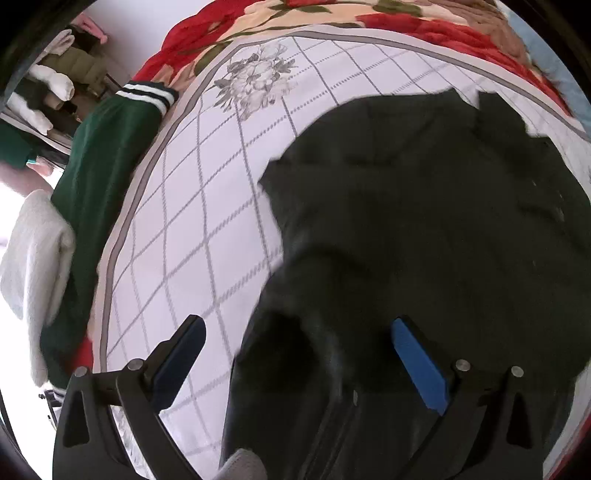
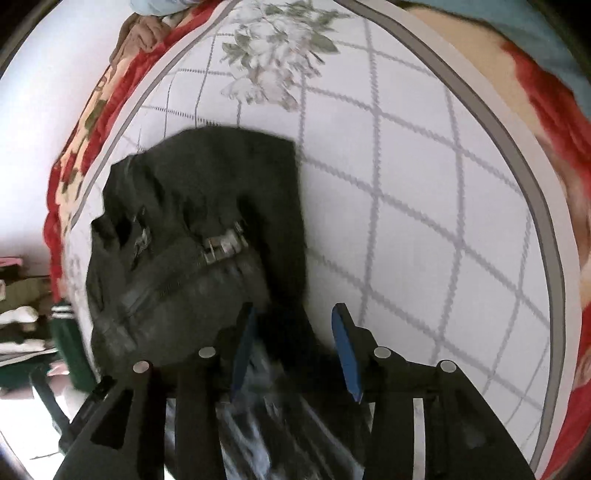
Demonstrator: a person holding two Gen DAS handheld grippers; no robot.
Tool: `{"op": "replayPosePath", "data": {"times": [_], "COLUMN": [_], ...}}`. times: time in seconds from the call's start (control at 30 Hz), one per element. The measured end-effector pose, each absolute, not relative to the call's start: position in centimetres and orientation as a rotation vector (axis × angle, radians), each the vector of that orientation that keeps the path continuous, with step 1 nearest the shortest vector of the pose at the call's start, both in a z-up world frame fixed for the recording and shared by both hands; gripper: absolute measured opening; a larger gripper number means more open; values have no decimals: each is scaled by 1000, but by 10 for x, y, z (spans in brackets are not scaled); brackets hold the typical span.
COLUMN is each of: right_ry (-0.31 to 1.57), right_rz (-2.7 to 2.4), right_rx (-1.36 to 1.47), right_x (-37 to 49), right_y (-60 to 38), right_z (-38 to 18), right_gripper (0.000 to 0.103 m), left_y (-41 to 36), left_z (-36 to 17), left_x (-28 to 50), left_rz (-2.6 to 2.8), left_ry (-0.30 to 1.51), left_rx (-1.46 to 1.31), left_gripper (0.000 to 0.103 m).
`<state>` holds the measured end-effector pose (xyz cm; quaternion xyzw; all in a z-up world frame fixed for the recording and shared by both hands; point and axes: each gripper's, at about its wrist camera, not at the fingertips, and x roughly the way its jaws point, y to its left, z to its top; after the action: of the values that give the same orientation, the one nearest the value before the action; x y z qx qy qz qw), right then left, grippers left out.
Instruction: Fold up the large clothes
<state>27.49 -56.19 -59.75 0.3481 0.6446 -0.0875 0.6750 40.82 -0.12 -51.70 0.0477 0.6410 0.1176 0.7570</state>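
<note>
a: folding the coat (image 1: pixel 424 221) comes next, i think. it lies on the bed (image 1: pixel 177 236), closer to the far edge by the red blanket (image 1: pixel 207 33) than to the near edge.

b: what are the tools doing?

a: the left gripper (image 1: pixel 299 354) is wide open over the near part of the coat, with nothing in it. the right gripper (image 2: pixel 291 350) is open too. dark cloth sits between its jaws, but they are not closed on it.

b: how do we do this step well?

a: my guess is each gripper should pinch one near corner, through all the layers. then lift both at the same height and lay that part flat over the far part, so the edges line up. keep the zipper (image 2: pixel 207 254) tucked in so it does not catch.

b: does one camera see more?

a: yes. the right one shows the zipper and a metal bit by it; the left one shows the coat only as a flat dark shape. the left one shows a green jacket (image 1: pixel 107 177) and a white towel (image 1: pixel 37 243) past the bed's left edge. the right one shows just a small bit of the green.
</note>
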Motion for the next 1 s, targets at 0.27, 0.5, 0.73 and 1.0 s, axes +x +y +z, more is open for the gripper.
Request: {"op": "replayPosePath", "data": {"times": [0.27,0.5,0.73,1.0], "right_ry": [1650,1612,1705,1841], "right_rz": [-83,-113,-136,-155], "right_rx": [732,746,794,822], "right_x": [200,169,98,39], "right_y": [-523,-511,-465,-424], "right_z": [-640,-637,-636,-639], "right_gripper": [49,4,3,6], "left_y": [-3,7,21,11], "left_z": [-556,-571,-567,-555], "left_x": [336,324,301,270], "left_rz": [265,267,252,174], "left_ry": [1511,1522,1534,1504], "left_rx": [242,286,318,392], "left_gripper": [103,103,103,103]}}
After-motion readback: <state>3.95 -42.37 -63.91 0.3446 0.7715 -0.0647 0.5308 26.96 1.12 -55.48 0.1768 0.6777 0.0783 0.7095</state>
